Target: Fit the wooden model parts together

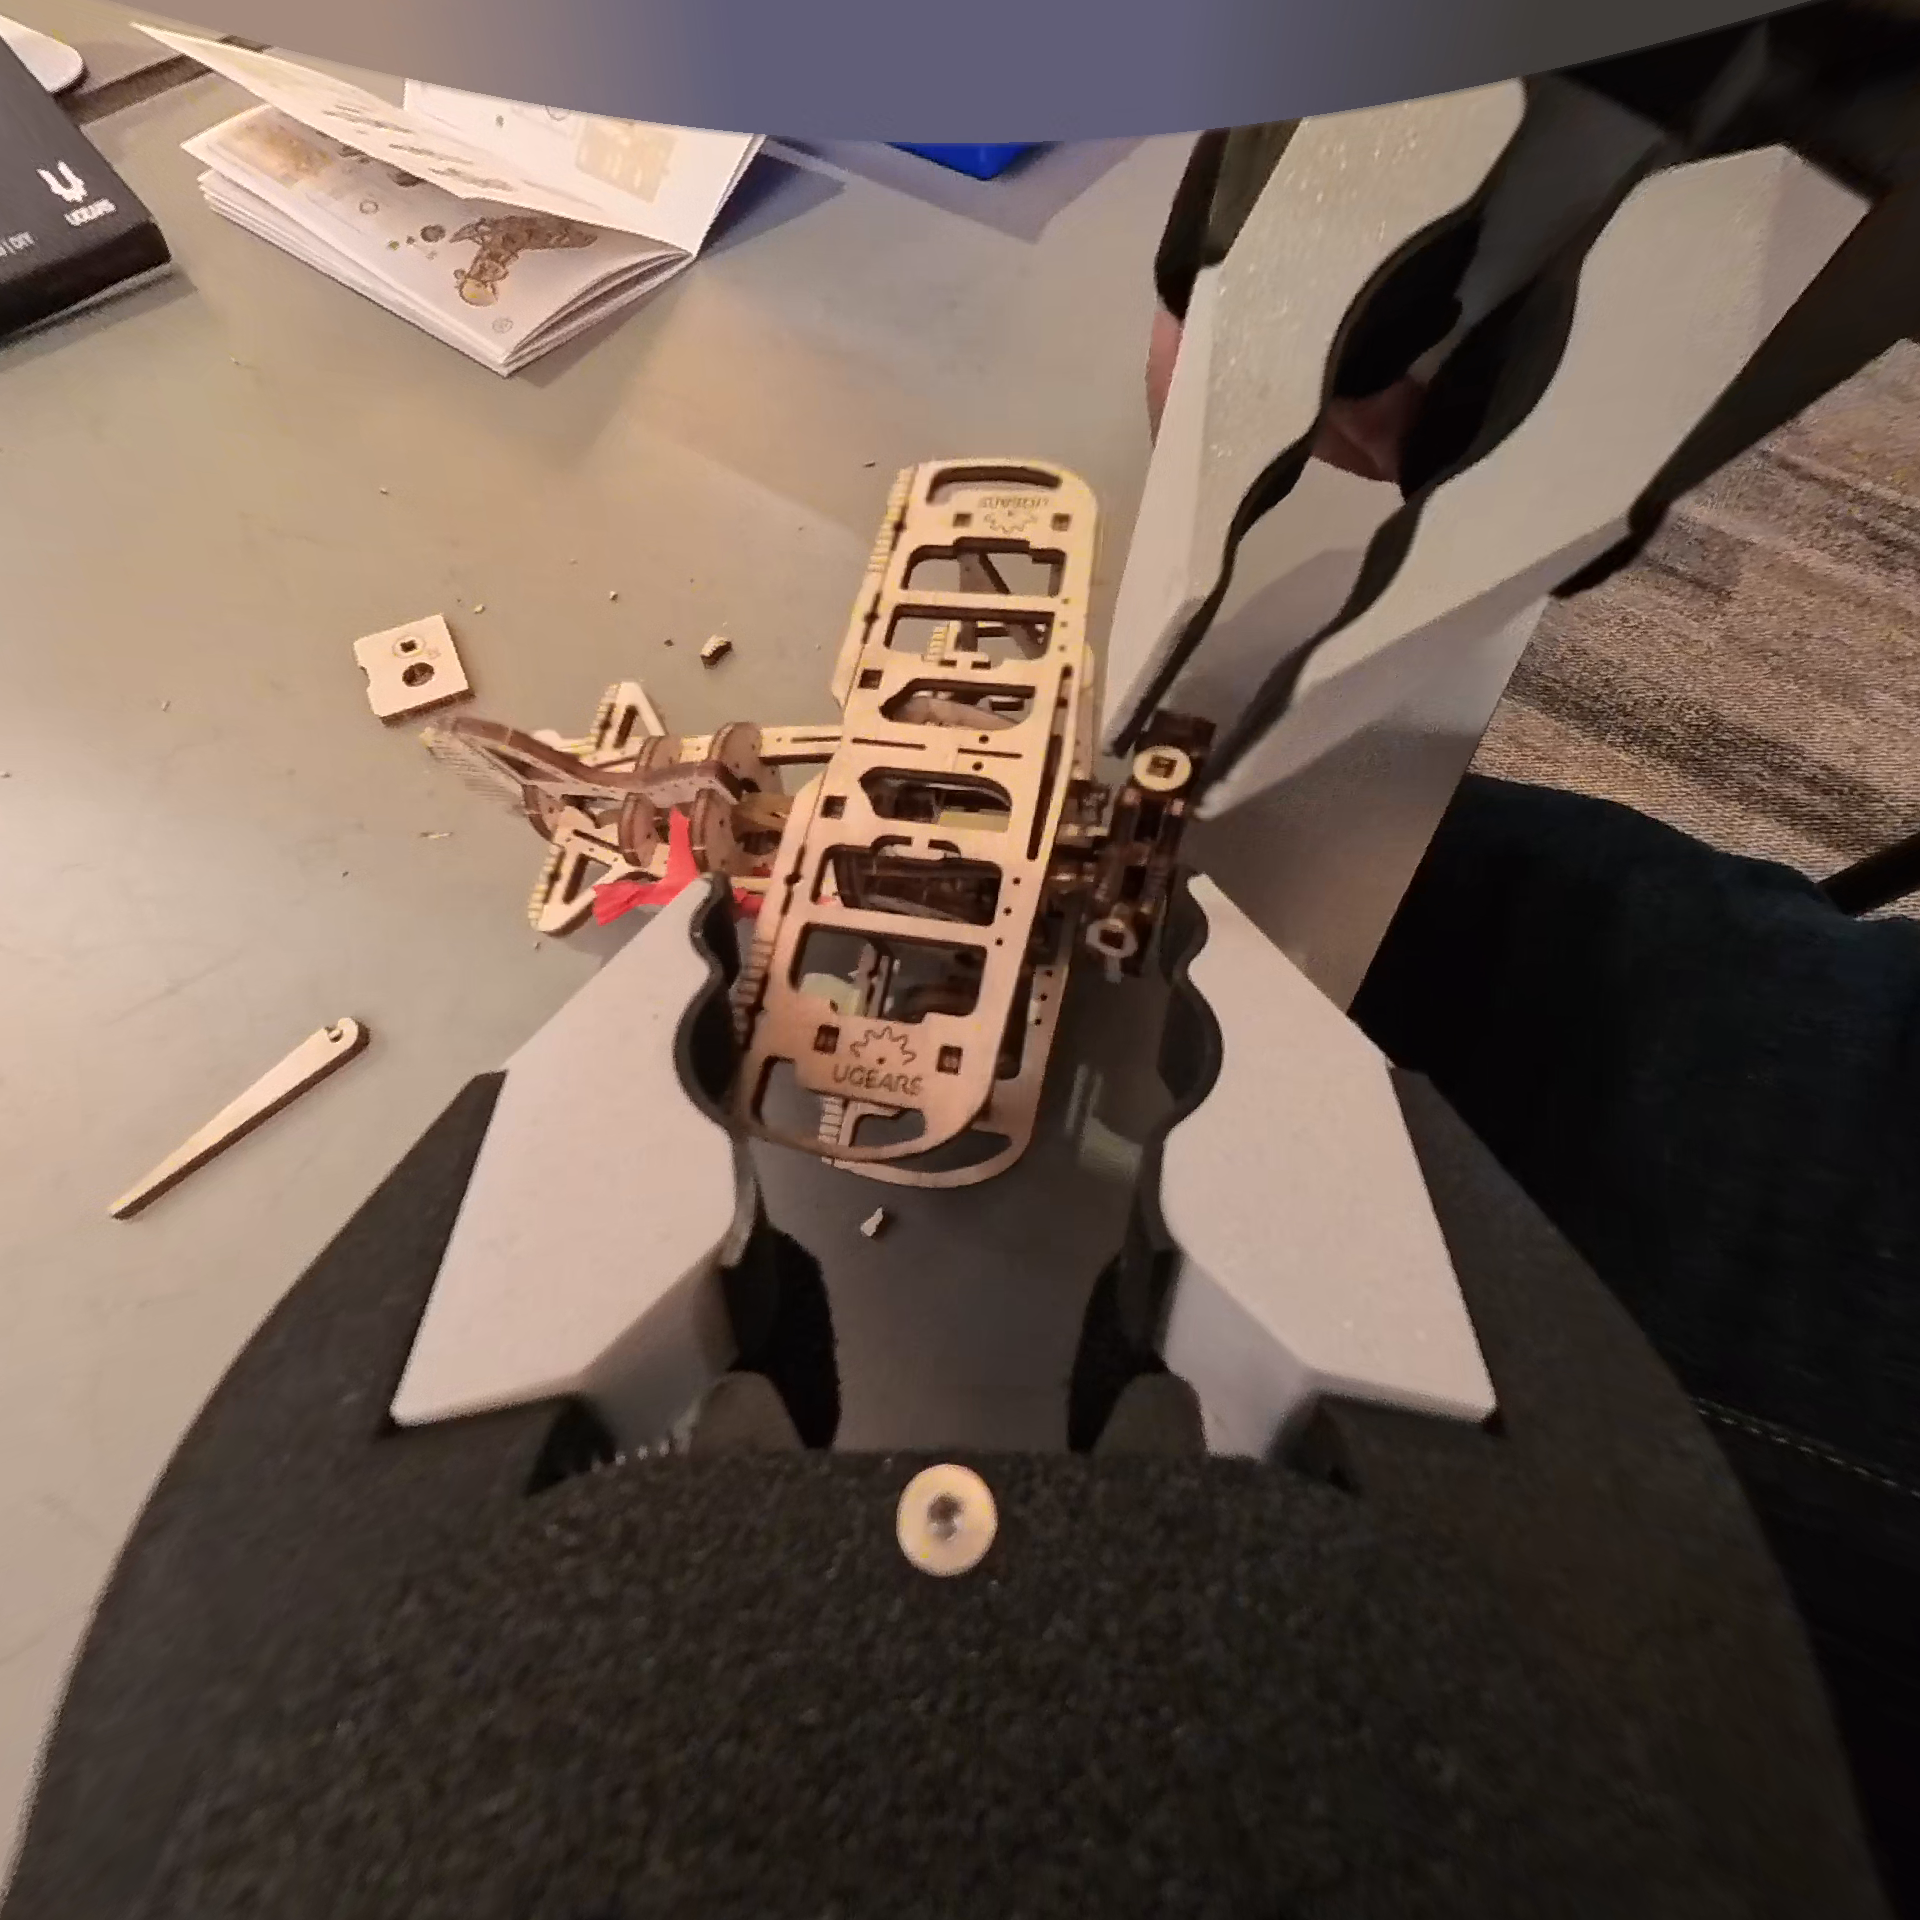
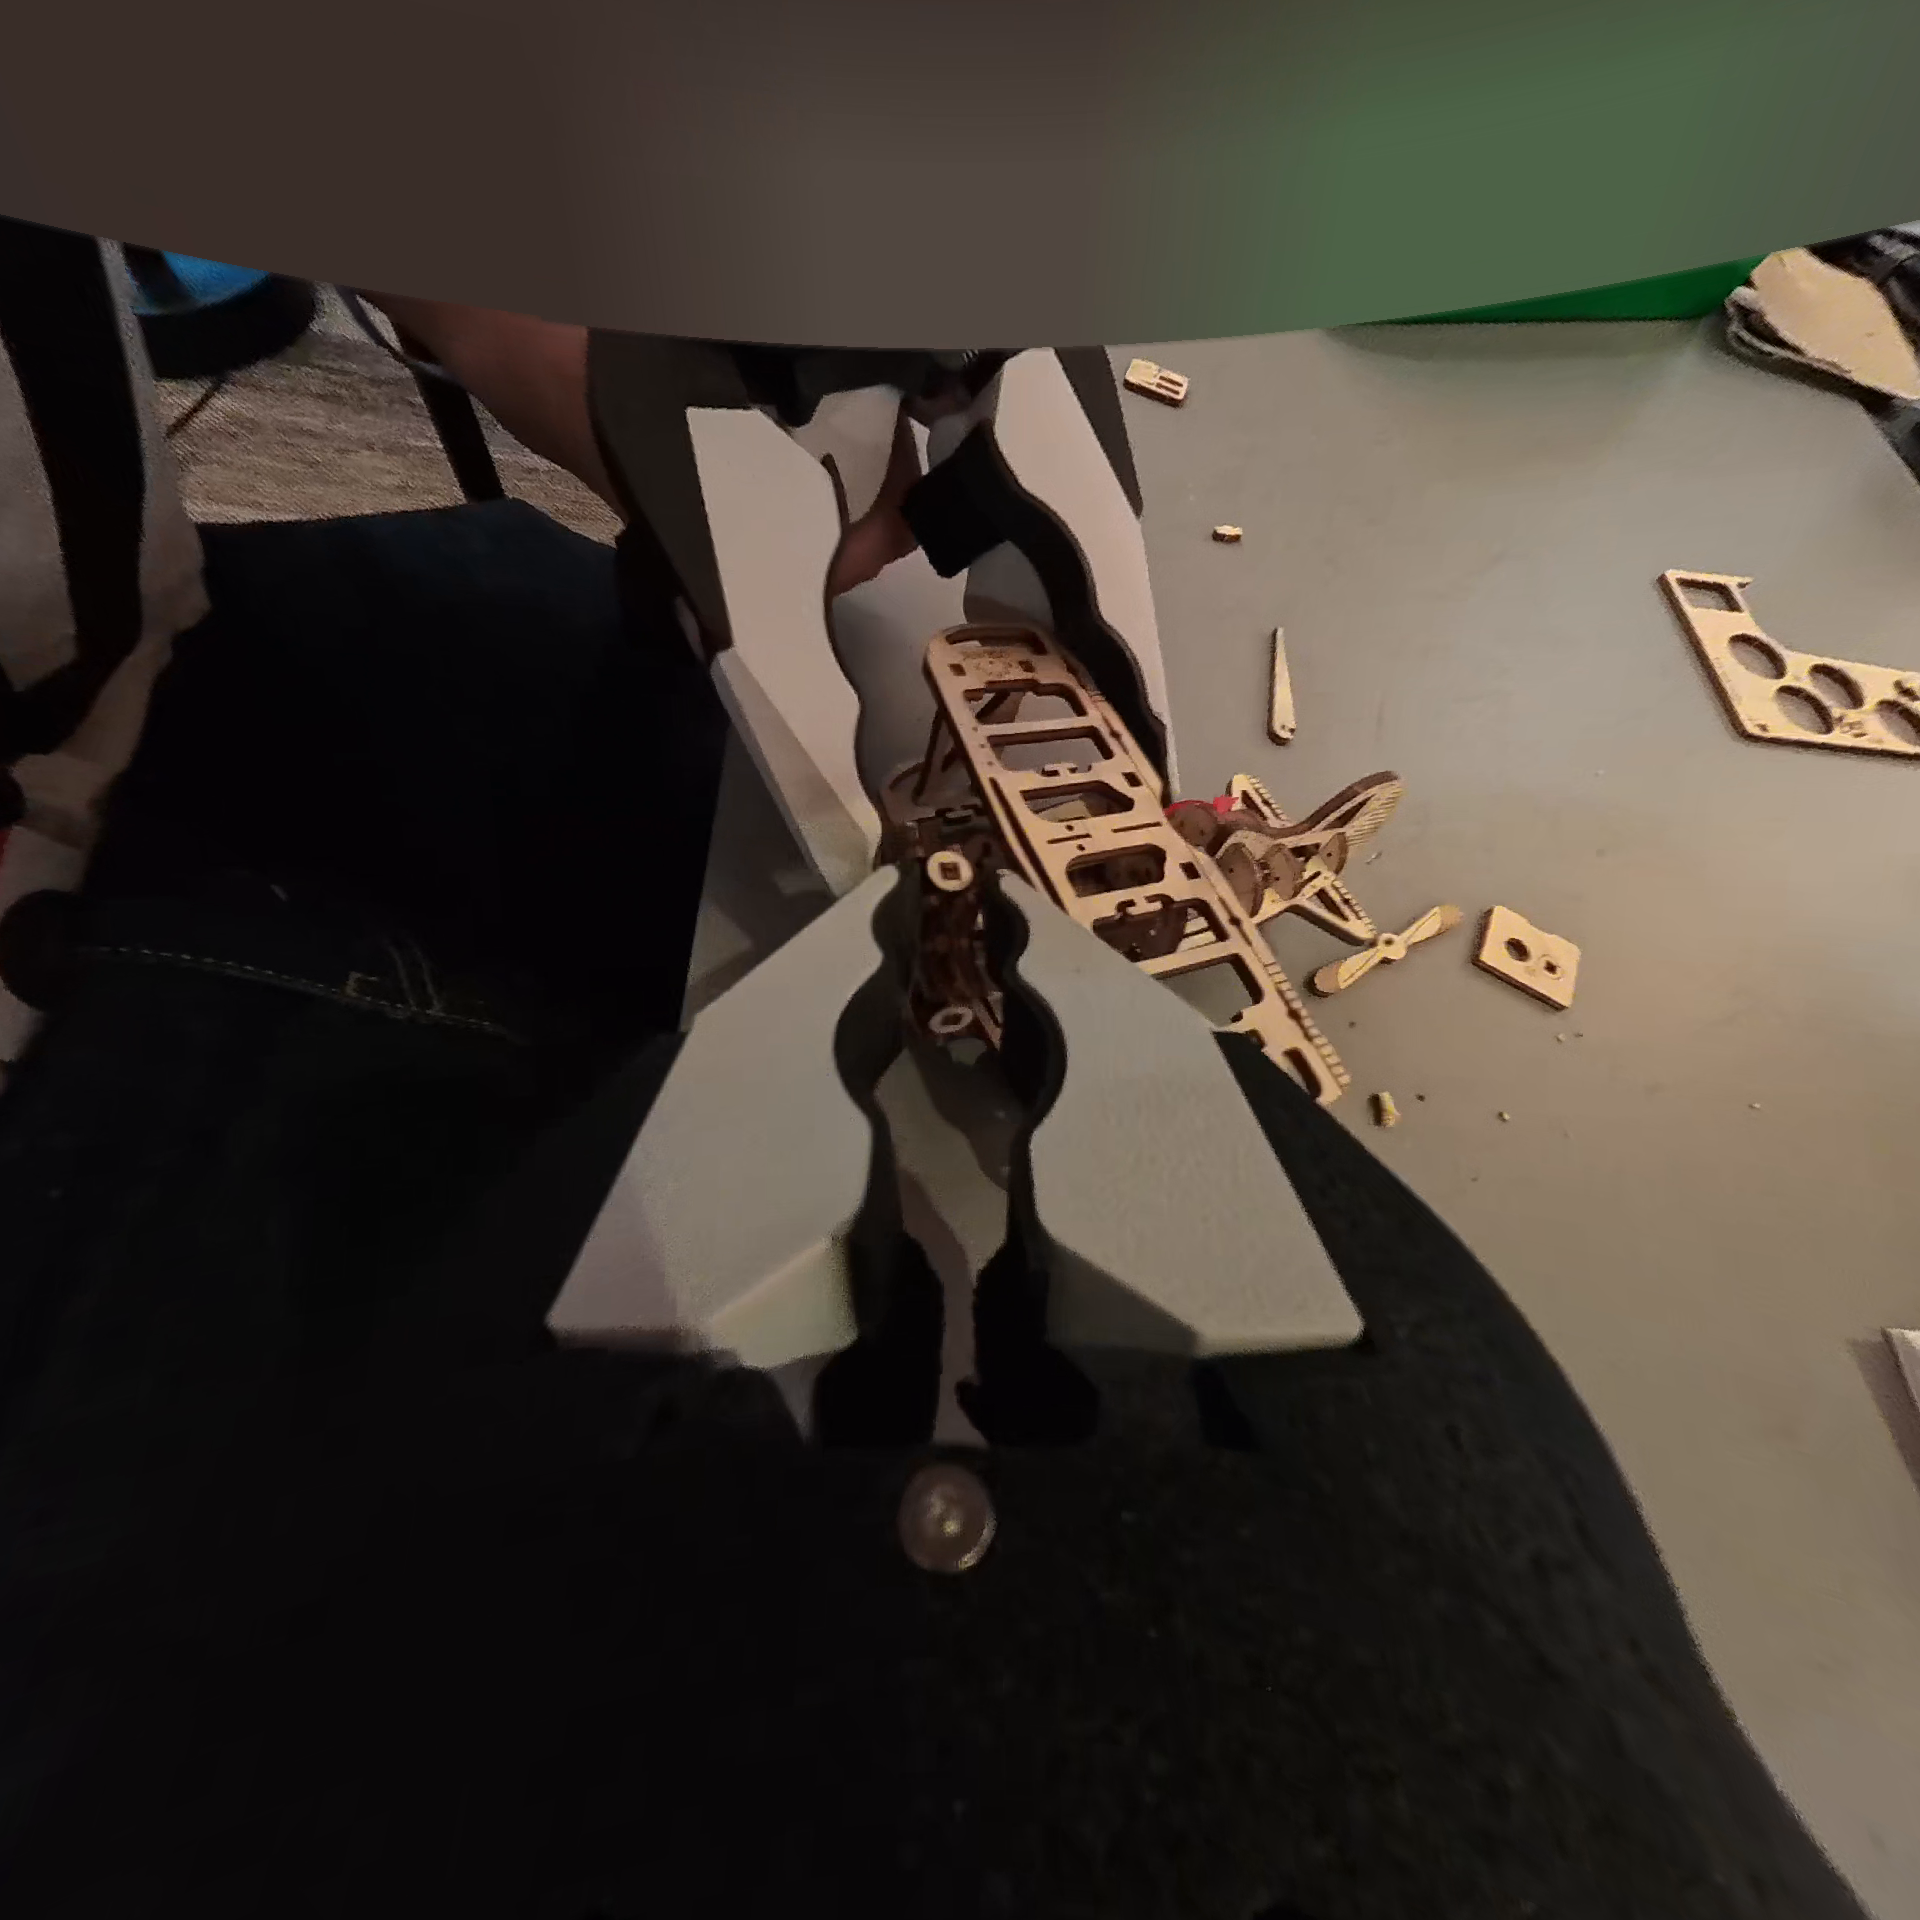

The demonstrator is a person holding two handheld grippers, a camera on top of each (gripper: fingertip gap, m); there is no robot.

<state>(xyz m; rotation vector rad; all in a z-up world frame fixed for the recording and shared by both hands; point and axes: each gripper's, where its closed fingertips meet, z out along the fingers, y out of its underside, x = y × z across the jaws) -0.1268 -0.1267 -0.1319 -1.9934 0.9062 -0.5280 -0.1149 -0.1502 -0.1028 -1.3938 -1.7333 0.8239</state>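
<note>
Straddling the wooden biplane's (image 1: 914,821) wing, the left claw (image 1: 951,914) gapes (right claw (image 2: 951,894) clamps its nose).

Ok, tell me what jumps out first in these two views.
The wooden biplane model dominates, tilted near the grey table's edge. The left gripper straddles its wing tip while the right gripper closes on the dark nose assembly. Loose parts lie around: a small propeller, a square plate and a tapered stick.
</note>
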